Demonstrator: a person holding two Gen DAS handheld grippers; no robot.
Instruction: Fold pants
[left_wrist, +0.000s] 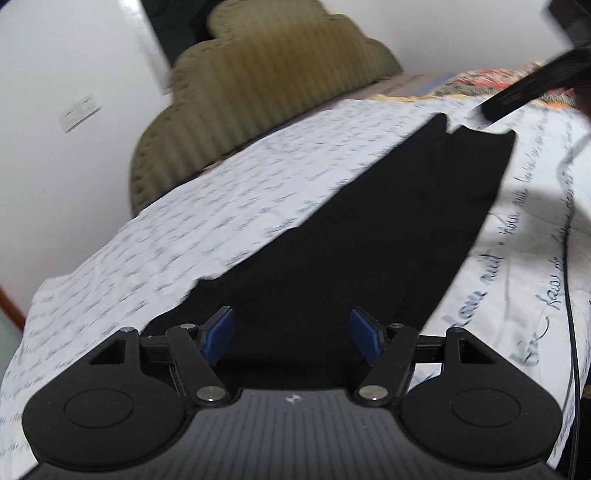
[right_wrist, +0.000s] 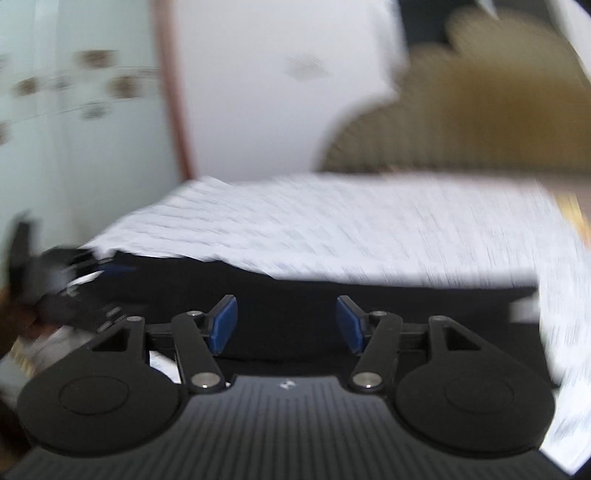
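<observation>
White bedsheet with lines of blue handwriting print covers the bed; print sharp at right of left wrist view, smeared in right wrist view. Olive ribbed headboard with scalloped top edge stands against white wall. Light switch plate on wall, left of headboard. Multicoloured patterned cloth lies at far end of bed. Thin black cable runs over sheet at right edge. Right wrist view: reddish-brown door frame, pale tiled wall beyond it, blurred.

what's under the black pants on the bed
The pants lie flat on a white sheet printed with script. The sheet beneath them is hidden by the fabric.
</observation>
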